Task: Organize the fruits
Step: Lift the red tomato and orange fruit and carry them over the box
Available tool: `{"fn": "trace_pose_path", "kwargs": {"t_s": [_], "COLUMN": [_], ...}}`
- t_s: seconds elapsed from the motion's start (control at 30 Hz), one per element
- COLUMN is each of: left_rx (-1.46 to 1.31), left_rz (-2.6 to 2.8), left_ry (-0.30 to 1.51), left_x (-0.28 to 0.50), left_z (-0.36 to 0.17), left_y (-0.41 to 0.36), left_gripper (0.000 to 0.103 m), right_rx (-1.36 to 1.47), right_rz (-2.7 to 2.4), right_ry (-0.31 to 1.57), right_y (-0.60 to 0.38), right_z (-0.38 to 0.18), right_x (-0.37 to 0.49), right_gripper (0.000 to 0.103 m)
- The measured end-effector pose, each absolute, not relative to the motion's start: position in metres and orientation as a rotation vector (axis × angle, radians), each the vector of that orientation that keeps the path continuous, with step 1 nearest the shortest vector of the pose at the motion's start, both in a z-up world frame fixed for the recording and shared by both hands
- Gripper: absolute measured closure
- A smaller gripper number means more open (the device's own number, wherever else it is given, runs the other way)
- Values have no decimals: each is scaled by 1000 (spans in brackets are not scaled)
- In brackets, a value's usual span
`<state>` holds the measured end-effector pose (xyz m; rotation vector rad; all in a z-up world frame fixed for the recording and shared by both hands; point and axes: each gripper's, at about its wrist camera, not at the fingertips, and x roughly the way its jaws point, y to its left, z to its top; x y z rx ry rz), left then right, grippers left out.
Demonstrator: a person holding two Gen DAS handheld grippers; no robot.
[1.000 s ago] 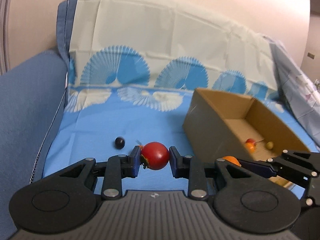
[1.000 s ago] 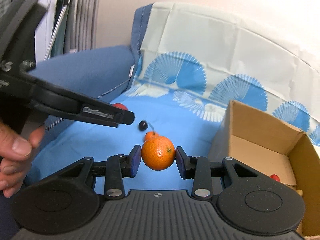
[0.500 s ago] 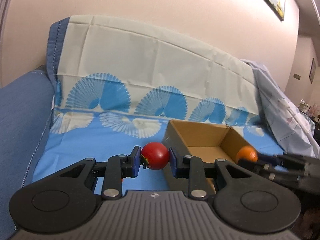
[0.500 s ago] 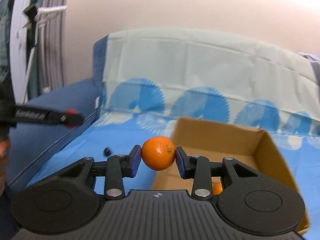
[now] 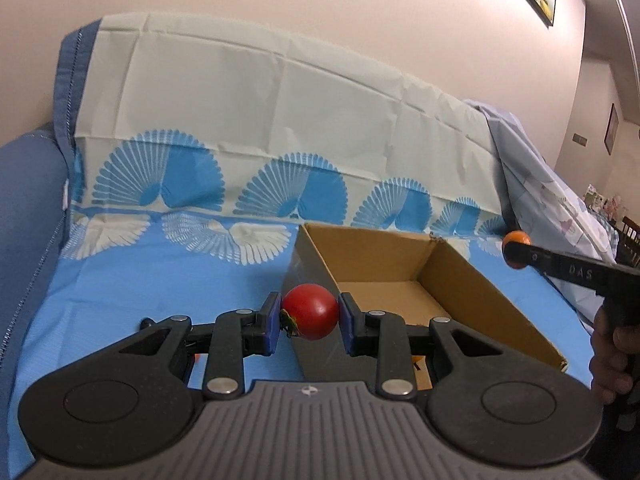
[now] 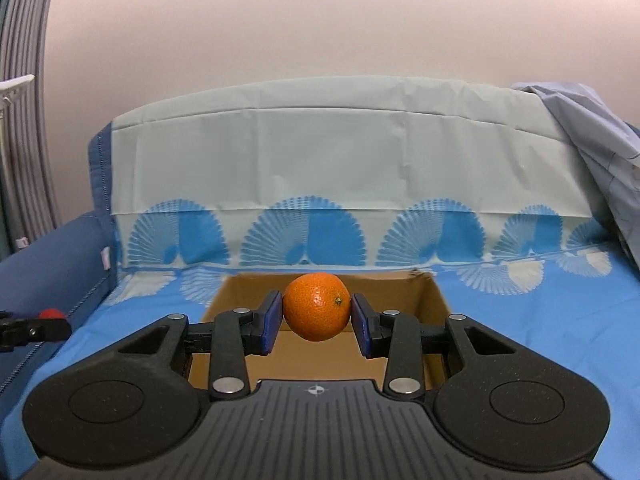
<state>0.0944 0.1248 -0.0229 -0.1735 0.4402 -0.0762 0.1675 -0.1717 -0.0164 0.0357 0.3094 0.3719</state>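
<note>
**A:** Fruits up in both hands! The left gripper (image 5: pixel 309 317) pinches a red tomato (image 5: pixel 310 311) between its blue pads, hovering right at the near left corner of the cardboard box (image 5: pixel 460 280).

**B:** And the right gripper (image 6: pixel 316 318) squeezes an orange (image 6: pixel 317 306), lined up over the box's near edge, the open bottom just beyond it.

**A:** Risky spot for that tomato. My read: it sits over the wall, not the inside. Let go now and it could strike the rim and roll off across the blue patterned cloth (image 5: pixel 140 280).

**B:** Same worry on the orange: round, smooth, held only at its sides. A quick tilt could squirt it out early, short of the box.
</note>
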Motion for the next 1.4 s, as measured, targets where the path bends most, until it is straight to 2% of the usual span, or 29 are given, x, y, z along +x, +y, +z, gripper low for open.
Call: {"fn": "trace_pose_path", "kwargs": {"t_s": [0.57, 1.4], "left_rx": [-108, -66], "left_rz": [-134, -172], "left_ry": [508, 497], "left_x": [128, 133], "left_z": [-56, -63], "left_y": [92, 78], "left_gripper": [70, 70], "right_rx": [-31, -100], "right_rz": [294, 307], "right_ry": [376, 415], "right_y": [-201, -176], "right_z": [-38, -59], "right_x": [196, 205], "right_gripper": [64, 64]}}
